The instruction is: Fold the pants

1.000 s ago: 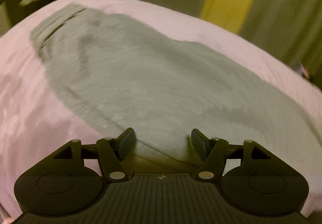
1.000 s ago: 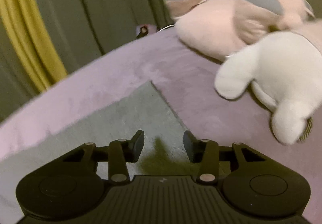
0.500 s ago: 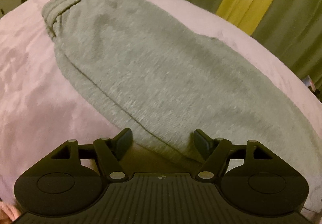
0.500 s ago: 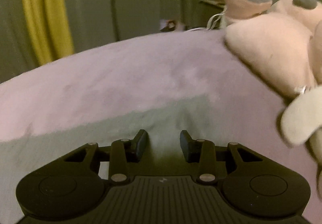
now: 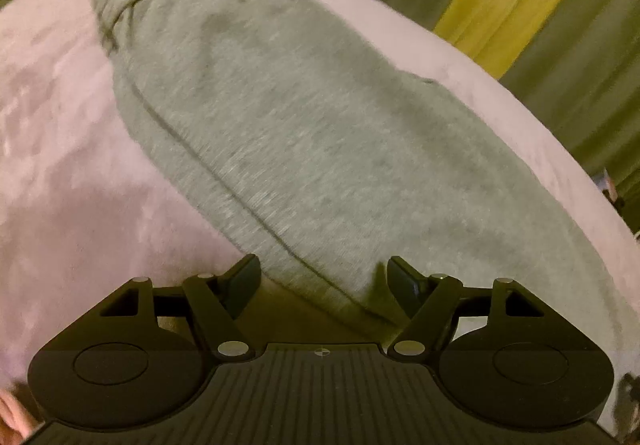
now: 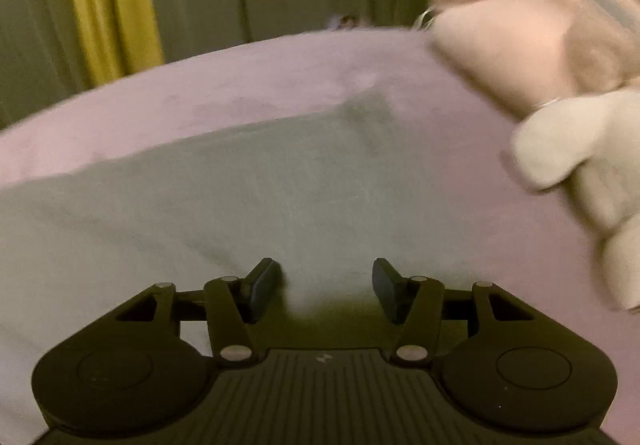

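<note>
Here the grey pants [image 5: 304, 133] lie flat on the pink bed [image 5: 60, 185], legs stacked. Both left tongs [image 5: 323, 279] and right tongs [image 6: 326, 285] hover spread apart, empty. A shallow pinch may catch only the top layer; the plush toys [image 6: 560, 93] crowd the right.

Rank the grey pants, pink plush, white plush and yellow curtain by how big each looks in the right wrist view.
1. grey pants, largest, filling the lower left.
2. pink plush.
3. white plush and yellow curtain look about alike, so I won't rank them; both plushes are blurred and cut by the frame edge.
</note>
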Tool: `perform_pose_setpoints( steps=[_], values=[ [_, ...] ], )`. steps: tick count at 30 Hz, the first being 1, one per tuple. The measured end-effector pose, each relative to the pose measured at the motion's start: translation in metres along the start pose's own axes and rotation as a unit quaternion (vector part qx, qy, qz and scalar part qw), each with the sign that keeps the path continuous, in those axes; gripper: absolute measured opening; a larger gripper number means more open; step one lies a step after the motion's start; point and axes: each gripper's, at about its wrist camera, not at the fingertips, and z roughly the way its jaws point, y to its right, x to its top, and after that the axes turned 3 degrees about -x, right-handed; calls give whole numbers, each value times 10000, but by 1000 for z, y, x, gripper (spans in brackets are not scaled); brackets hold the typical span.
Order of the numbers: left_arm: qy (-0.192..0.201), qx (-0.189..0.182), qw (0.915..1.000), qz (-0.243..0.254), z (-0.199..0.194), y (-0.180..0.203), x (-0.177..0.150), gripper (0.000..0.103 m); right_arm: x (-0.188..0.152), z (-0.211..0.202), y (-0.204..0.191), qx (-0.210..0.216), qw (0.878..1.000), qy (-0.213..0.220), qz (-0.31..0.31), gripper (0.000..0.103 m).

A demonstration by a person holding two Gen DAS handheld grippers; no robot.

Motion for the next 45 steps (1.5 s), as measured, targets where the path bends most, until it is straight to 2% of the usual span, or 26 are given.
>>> perform_pose_setpoints(
  steps=[3, 5, 6, 7, 9, 11, 13, 15, 17, 18, 21, 22, 24, 26, 27, 29, 32, 34, 35, 36, 38, 39, 41, 42, 43, 45],
  values=[
    [162, -29, 9982, 578, -4, 24, 4, 85, 10, -3, 2, -500, 9980, -32, 396, 55],
    [269, -76, 9957, 878, -2, 43, 13, 89, 6, -14, 5, 3, 9973, 114, 723, 68],
    [294, -109, 9945, 1000, 2, 54, 21, 89, 1, -16, 7, 244, 9953, 125, 930, 82],
    [269, -144, 9938, 1065, 8, 63, 28, 89, -4, -16, 10, 349, 9938, 75, 1051, 89],
    [144, -343, 9938, 1048, 25, 79, 46, 86, -10, -9, 17, 345, 9907, -152, 1304, 89],
    [52, -467, 9934, 1043, 41, 94, 59, 81, -12, -6, 27, 467, 9861, -159, 1589, 89],
    [76, -533, 9896, 1332, 55, 112, 65, 78, -14, -5, 26, 480, 9863, -144, 1574, 90],
    [104, -293, 9836, 1775, 72, 130, 65, 73, -12, -2, 18, 462, 9883, -172, 1441, 95],
    [35, 343, 9747, 2210, 93, 135, 60, 66, -9, 5, 16, 433, 9898, -209, 1340, 98],
    [20, 720, 9683, 2393, 104, 132, 57, 71, -9, 7, 15, 399, 9906, -229, 1290, 98],
    [476, 1136, 9582, 2582, 105, 111, 45, 98, -8, 4, 10, 349, 9916, -227, 1225, 98],
    [545, 1165, 9584, 2547, 102, 104, 44, 98, -10, 1, 9, 359, 9913, -217, 1246, 98],
    [557, 1030, 9683, 2208, 95, 85, 49, 99, -11, 1, 11, 405, 9902, -195, 1320, 98],
    [657, 1096, 9761, 1759, 86, 67, 56, 99, -13, -2, 12, 438, 9895, -181, 1363, 98],
    [733, 1255, 9774, 1534, 80, 58, 60, 89, -13, -3, 13, 464, 9891, -170, 1389, 98],
    [775, 1780, 9740, 1169, 68, 37, 67, 76, -13, -5, 21, 602, 9853, -102, 1593, 98],
    [686, 1747, 9784, 867, 51, 3, 64, 77, -17, -24, 44, 471, 9768, 156, 2083, 98],
    [504, 1405, 9828, 1092, 46, -1, 52, 78, -24, -37, 61, 308, 9715, 249, 2339, 98],
    [481, 1294, 9824, 1256, 44, 2, 45, 84, -29, -41, 69, 405, 9680, 222, 2467, 98],
    [496, 1283, 9798, 1448, 45, 6, 36, 90, -35, -43, 77, 544, 9642, 139, 2590, 98],
    [393, 1684, 9681, 1812, 57, 19, 26, 92, -42, -40, 84, 647, 9640, -92, 2576, 98],
    [430, 1908, 9648, 1760, 62, 22, 26, 93, -43, -39, 86, 511, 9681, -213, 2442, 95],
    [518, 2109, 9664, 1378, 61, 22, 30, 93, -44, -41, 90, -345, 9753, -399, 2146, 86],
    [548, 2171, 9673, 1192, 59, 22, 30, 92, -45, -44, 96, -674, 9733, -412, 2154, 84],
    [588, 2152, 9691, 1049, 53, 19, 31, 90, -48, -50, 108, -674, 9686, -340, 2370, 84],
    [673, 1853, 9774, 765, 41, 11, 30, 90, -56, -55, 130, 1, 9521, -330, 3040, 85]
  ],
)
